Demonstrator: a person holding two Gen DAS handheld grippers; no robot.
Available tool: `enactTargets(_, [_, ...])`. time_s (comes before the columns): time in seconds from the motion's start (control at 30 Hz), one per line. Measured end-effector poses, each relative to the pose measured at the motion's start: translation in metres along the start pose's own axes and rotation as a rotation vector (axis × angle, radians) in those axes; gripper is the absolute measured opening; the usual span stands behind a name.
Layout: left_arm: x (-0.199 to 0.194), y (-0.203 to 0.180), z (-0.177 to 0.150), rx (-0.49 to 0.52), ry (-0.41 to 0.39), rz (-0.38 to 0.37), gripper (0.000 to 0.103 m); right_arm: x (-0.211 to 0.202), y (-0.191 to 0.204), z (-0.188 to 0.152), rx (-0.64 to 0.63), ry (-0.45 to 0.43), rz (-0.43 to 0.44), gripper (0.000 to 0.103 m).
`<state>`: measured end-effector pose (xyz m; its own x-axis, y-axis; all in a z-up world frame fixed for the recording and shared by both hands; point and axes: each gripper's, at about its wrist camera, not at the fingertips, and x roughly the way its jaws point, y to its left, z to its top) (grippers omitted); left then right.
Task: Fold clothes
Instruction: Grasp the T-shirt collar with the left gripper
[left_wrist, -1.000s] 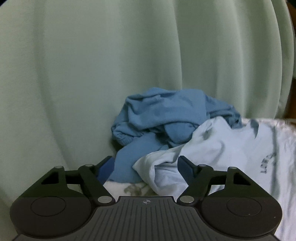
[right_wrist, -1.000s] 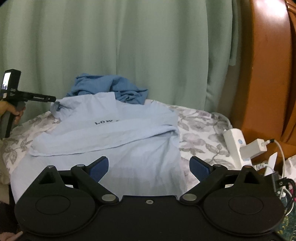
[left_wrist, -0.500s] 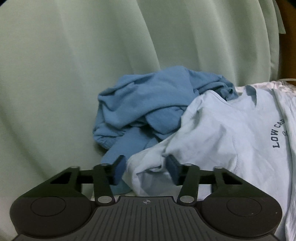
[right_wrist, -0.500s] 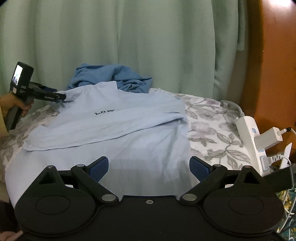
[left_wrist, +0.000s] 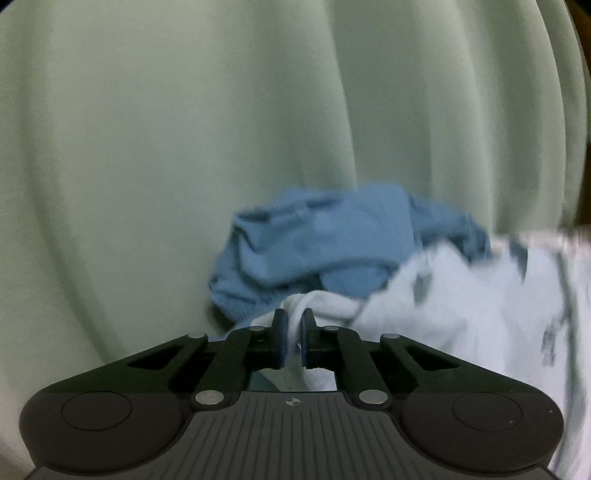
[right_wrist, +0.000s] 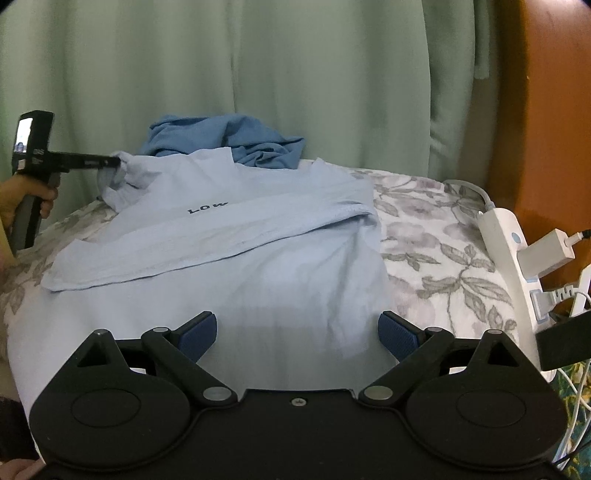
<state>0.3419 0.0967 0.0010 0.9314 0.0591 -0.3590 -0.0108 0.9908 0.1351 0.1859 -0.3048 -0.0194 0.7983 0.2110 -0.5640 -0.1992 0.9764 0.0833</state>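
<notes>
Left gripper (left_wrist: 293, 332): black two-finger tool with blue pads, jaws drawn in tight on a bunched fold of the pale blue cotton T-shirt (left_wrist: 461, 314). Cloth fills the narrow slot between the pads and spills out above and below them. The left wrist view is blurred on the right side.

From the right wrist view the same tool (right_wrist: 110, 161) pinches the far left corner of the shirt (right_wrist: 240, 258), near a sleeve or shoulder, pulling it up into a small peak. A hand (right_wrist: 26, 199) grips its handle at the left edge.

Pale blue shirt lies spread on the bed, partly doubled over on itself, one long folded edge running diagonally across the middle. Dark letters "LOW" (right_wrist: 207, 208) show on the upper layer. The near hem reaches under the right tool.

Right gripper (right_wrist: 297, 330): jaws spread wide, nothing between the pads, poised just over the near part of the shirt. Contact with the cloth cannot be told.

Behind the shirt, against the pale green curtain (right_wrist: 295, 74), sits a crumpled darker blue garment (right_wrist: 225, 142), touching the shirt's far edge.

Floral grey-and-white bedsheet (right_wrist: 436, 251) is exposed to the right. Beyond it, a white power strip (right_wrist: 513, 251) with a white plug adapter (right_wrist: 546, 253) lies beside an orange-brown wooden panel (right_wrist: 554, 110).
</notes>
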Motion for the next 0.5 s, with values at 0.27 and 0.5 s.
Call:
enactTargets(0.27, [-0.021, 0.027, -0.012, -0.207, -0.041, 0.071, 0.006, 0.000, -0.003, -0.002, 0.009, 0.002, -0.004, 0.094])
enactTargets(0.5, [-0.021, 0.034, -0.024, -0.179, 0.053, 0.084, 0.014, 0.001, -0.003, -0.002, 0.011, -0.001, 0.008, 0.094])
